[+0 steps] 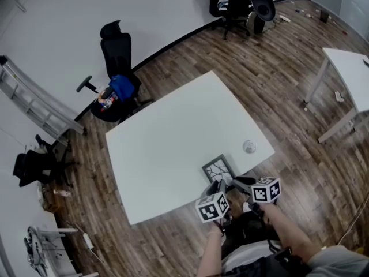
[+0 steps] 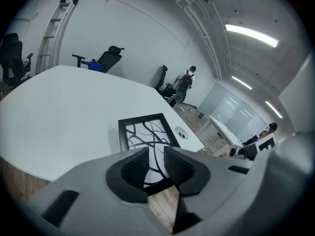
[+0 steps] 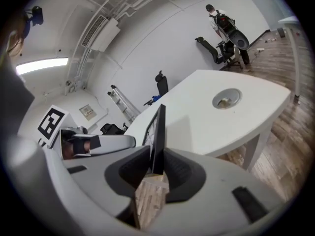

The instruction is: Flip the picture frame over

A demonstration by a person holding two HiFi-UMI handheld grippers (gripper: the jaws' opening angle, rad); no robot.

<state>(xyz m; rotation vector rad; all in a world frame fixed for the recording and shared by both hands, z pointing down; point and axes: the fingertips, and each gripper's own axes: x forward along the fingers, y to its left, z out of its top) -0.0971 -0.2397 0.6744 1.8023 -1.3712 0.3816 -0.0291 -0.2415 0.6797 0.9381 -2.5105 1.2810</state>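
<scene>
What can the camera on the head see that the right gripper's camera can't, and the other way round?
Only the head view: the right gripper's own marker cube, seen from above.
Only the right gripper view: a ceiling light, and that gripper's pads pinching the thin edge of the picture frame.
Both: the white table, the round cap set in it, the picture frame and the left gripper.

An office; swivel chairs (image 1: pixel 119 53) and white desks (image 1: pixel 173 131) on a wood-plank floor (image 1: pixel 277 62); strip lights (image 2: pixel 251 35) overhead.
</scene>
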